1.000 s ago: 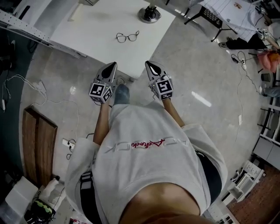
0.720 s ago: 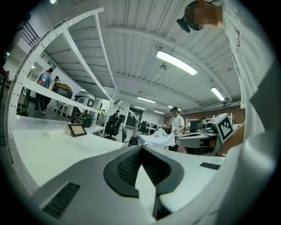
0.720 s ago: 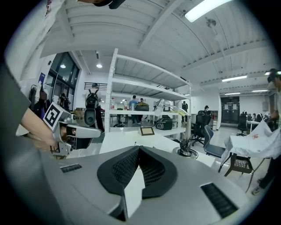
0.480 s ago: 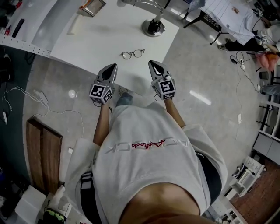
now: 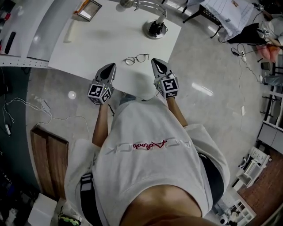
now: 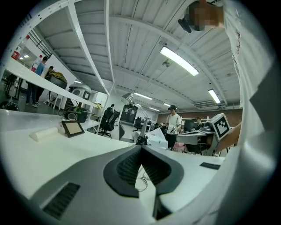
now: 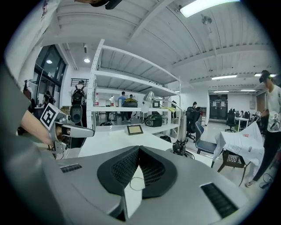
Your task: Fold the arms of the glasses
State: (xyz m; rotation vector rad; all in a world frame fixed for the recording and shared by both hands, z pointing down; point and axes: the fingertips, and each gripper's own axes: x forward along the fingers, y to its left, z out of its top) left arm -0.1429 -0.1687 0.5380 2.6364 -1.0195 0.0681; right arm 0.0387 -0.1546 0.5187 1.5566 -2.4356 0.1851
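White table [image 5: 106, 44] bears glasses [image 5: 136, 59], lamp base [image 5: 155, 29], small frame [image 5: 87, 9] and white block [image 5: 68, 32]

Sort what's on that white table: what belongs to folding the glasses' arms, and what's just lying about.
Belongs to the job: thin dark-rimmed glasses; left claw and right claw, both shut and empty.
Just lying about: black round-based desk lamp; small brown-framed panel; white oblong block.
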